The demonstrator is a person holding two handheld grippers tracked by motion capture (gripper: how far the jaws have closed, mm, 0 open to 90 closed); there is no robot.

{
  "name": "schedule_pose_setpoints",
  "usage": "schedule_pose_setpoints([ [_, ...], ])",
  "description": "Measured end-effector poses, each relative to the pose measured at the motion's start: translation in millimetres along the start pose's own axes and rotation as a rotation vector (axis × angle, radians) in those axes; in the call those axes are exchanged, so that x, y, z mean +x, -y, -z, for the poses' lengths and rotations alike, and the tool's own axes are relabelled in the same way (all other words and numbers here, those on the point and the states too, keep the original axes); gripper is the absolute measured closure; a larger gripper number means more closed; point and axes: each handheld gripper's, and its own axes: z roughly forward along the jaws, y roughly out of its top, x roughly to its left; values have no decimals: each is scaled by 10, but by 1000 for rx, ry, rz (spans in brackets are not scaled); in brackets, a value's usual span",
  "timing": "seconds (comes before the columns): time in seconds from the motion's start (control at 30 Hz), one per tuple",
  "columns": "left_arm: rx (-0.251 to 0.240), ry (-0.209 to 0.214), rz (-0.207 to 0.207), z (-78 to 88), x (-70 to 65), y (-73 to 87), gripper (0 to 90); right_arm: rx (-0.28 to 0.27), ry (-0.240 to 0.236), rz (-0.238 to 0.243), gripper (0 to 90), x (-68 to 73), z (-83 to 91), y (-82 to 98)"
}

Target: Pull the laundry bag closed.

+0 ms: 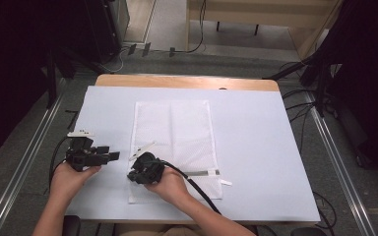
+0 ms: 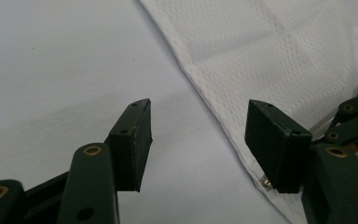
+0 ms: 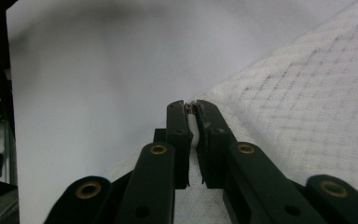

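A white mesh bag lies flat on the pale sheet covering the surface, running from mid-surface back toward the near edge, slightly left of centre. The right gripper sits at the bag's near-left corner, and in the right gripper view its fingers are pressed together on the bag's left edge, with a thin strip of white fabric and a small metal piece, probably the zip pull, caught at the tips. The left gripper rests just left of the bag, near the surface's left edge, close to the right gripper but apart from the fabric; the left gripper view shows its fingers spread wide with nothing between them, one over bare sheet and the other over the bag's hem, where a small metal part sits at the edge. A narrow pale strip lies on the bag just beyond the right gripper; its nature cannot be determined. Assessment: the step in hand appears to be securing the bag's corner, likely ahead of opening or lifting it. The next move calls for the left gripper to close on the hem beside the right gripper's hold, taking only the intended layer, while the right grip remains firm so the thin fabric does not slip.
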Motion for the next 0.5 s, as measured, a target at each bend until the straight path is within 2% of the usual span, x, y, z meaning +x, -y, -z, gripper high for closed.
schedule_pose_setpoints([
  [0.13,9,19,-11,2,-15,13,441,7,18,28,878,-32,48,-10],
  [0.33,27,48,-49,-15,-73,25,454,-22,8,28,877,-73,130,-40],
  [0.5,39,78,-79,-37,-124,29,462,-39,20,37,877,-92,216,-68],
])
